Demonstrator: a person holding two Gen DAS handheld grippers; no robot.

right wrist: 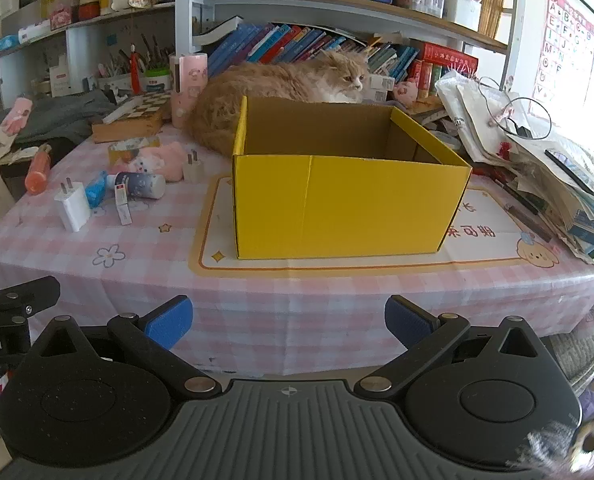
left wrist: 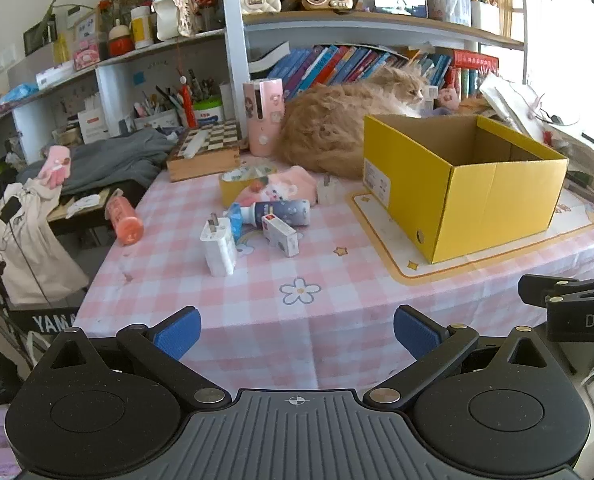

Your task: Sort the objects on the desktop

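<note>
An open yellow cardboard box [left wrist: 469, 184] [right wrist: 345, 200] stands on the pink checked tablecloth and looks hollow inside. Left of it lies a cluster: a white charger plug [left wrist: 218, 246] [right wrist: 73, 206], a small white carton [left wrist: 280, 234] [right wrist: 123, 204], a dark blue tube [left wrist: 283, 212] [right wrist: 141, 185], a pink plush [left wrist: 285, 188] [right wrist: 161, 160], a roll of yellow tape [left wrist: 239, 186] and an orange bottle [left wrist: 124, 220] [right wrist: 37, 176] at the table's left edge. My left gripper [left wrist: 297, 330] and my right gripper [right wrist: 289, 320] both hover open before the table's front edge, nothing between the blue pads.
An orange long-haired cat [left wrist: 337, 128] [right wrist: 281, 92] lies behind the box. A chessboard case [left wrist: 205, 152] and a pink cylinder [left wrist: 263, 116] stand at the back left. Papers and a cable [right wrist: 537, 152] pile up at the right. Bookshelves fill the back wall.
</note>
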